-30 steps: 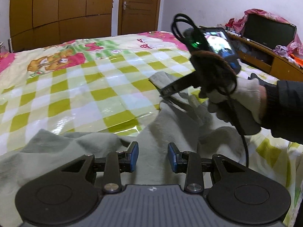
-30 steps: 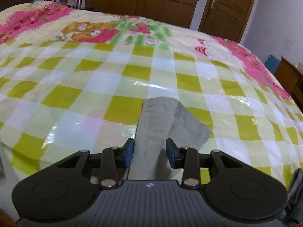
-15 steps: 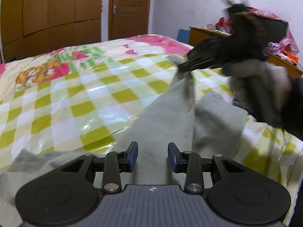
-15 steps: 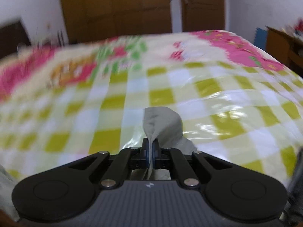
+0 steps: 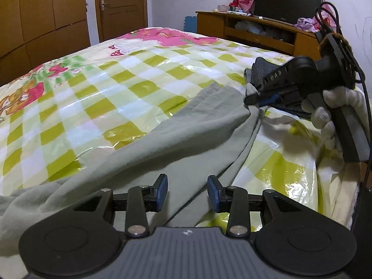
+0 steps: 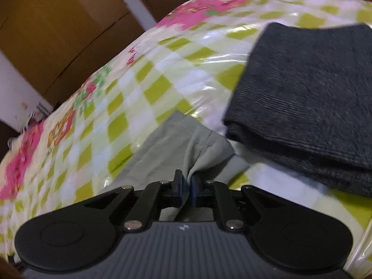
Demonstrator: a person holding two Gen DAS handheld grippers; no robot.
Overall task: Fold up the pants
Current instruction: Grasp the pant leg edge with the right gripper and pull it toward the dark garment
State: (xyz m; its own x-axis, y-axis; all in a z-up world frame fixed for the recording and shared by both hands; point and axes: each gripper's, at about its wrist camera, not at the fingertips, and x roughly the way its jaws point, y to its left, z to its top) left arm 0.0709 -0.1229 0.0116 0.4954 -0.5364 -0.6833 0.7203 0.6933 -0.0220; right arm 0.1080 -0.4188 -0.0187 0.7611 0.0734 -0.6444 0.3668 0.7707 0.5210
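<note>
Grey-green pants (image 5: pixel 176 139) lie on the checked bedspread, one leg stretched from the lower left up to the right. My left gripper (image 5: pixel 187 191) is open and hovers just over the pants near the crumpled waist end. My right gripper (image 5: pixel 252 97) is shut on the leg's hem and holds it taut at the right edge of the bed. In the right wrist view the hem (image 6: pixel 186 139) bunches up between the shut right gripper (image 6: pixel 187 183).
A folded dark grey garment (image 6: pixel 307 97) lies on the bed right beside the held hem, also seen behind the right gripper (image 5: pixel 260 69). A wooden TV cabinet (image 5: pixel 255 34) stands past the bed's far right. Wardrobe doors (image 5: pixel 46 23) line the back wall.
My right gripper shut on the pant hem, lifted it and carried it right, pulling the leg out straight toward the dark folded garment. My left gripper stayed open over the pants.
</note>
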